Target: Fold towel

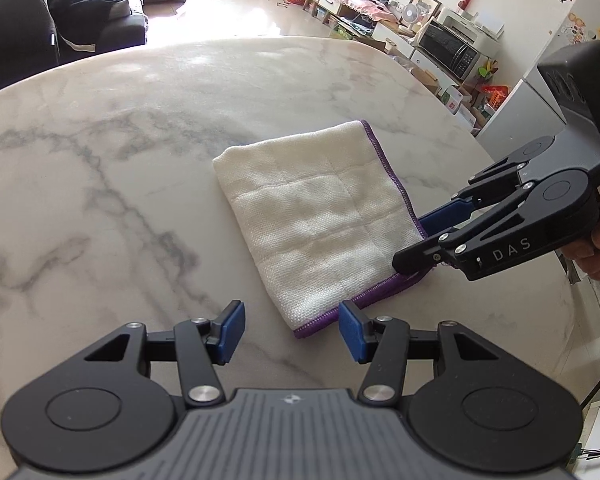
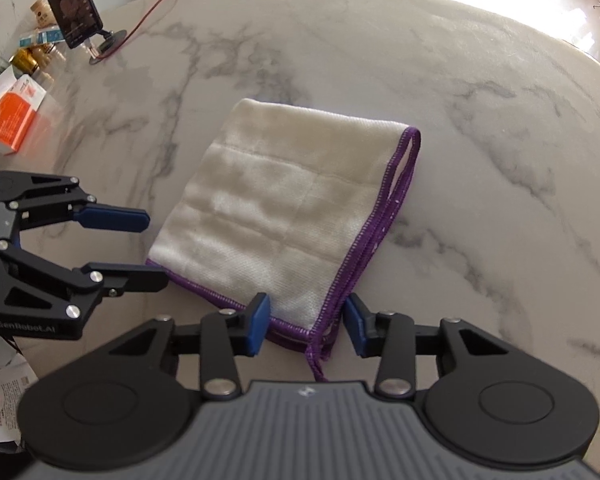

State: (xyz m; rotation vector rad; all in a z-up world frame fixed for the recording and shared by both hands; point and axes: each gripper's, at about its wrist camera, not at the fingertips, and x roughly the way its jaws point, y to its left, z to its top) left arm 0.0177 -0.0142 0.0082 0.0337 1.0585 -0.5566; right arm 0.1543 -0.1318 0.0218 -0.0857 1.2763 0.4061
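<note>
A white towel (image 1: 320,216) with a purple hem lies folded into a small square on the marble table (image 1: 120,140). It also shows in the right wrist view (image 2: 276,216). My left gripper (image 1: 292,332) is open, its pads astride the towel's near left corner; it also shows in the right wrist view (image 2: 156,248). My right gripper (image 2: 306,326) is open, with the towel's near right corner lying between its blue pads. In the left wrist view the right gripper (image 1: 412,240) reaches in at that corner. A loose purple thread hangs from the corner.
At the table's far left stand a phone on a stand (image 2: 72,4) with a red cable, an orange box (image 2: 12,120), small jars and papers. Beyond the table are a dark sofa (image 1: 60,20), shelves and a microwave (image 1: 452,48).
</note>
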